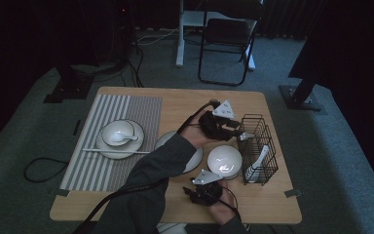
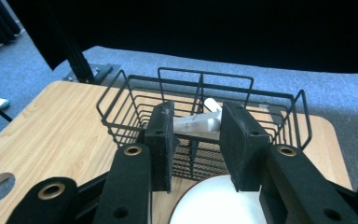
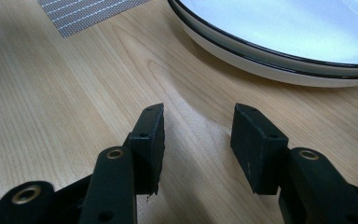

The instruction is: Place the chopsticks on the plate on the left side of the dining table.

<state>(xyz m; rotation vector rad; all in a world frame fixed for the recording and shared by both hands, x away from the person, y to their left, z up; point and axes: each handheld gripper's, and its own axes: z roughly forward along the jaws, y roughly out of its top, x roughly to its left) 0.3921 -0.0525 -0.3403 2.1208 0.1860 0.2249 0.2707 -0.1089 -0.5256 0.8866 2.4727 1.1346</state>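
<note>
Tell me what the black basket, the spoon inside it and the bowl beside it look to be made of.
Basket: thin metal wire, probably coated matte black; open bars with welded-looking crossings and a fine mesh floor.
Spoon: likely glazed ceramic, possibly melamine; thick, opaque white with a soft sheen.
Bowl: probably the same glossy white ware; bright glare on its smooth inner face.

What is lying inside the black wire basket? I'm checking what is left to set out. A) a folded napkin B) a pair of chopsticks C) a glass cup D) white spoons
D: white spoons lie in the black wire basket at the right of the table, and the left gripper view also shows a white handle in it.
</note>
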